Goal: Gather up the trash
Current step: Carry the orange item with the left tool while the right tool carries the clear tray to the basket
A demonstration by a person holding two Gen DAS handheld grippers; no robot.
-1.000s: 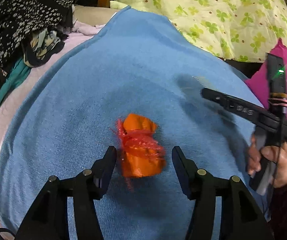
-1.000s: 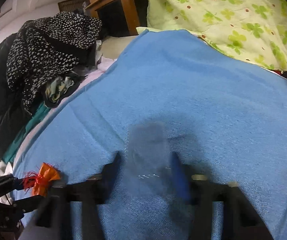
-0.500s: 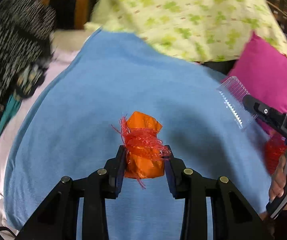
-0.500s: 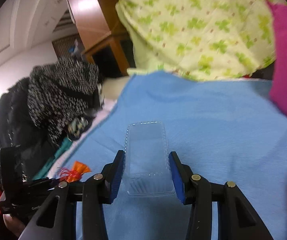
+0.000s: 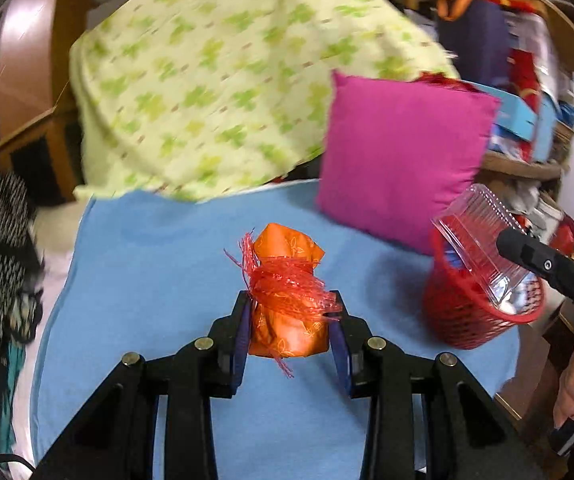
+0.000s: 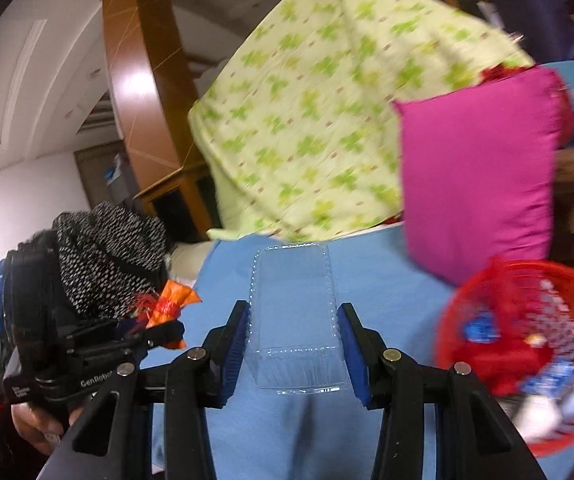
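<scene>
Left gripper [image 5: 289, 320]: clamped on the wrapper [image 5: 287, 300], at lower centre of the left view; pads press both its sides.
Wrapper: orange, bound with red mesh, lifted above the blue cloth [image 5: 147, 264]; in the right view it sits at middle left [image 6: 171, 304].
Right gripper [image 6: 293, 340]: clamped on the tray [image 6: 293, 320], lower centre of the right view.
Tray: clear plastic, ribbed rim; in the left view it hangs at right [image 5: 479, 244], over the basket [image 5: 471, 320].
Basket: red mesh, at lower right of both views, on the cloth's edge, some trash inside [image 6: 567, 436].
Pillow [image 5: 399, 160]: magenta, upper right, behind the basket.
Quilt [image 5: 215, 92]: green-patterned, blurred, top centre.
</scene>
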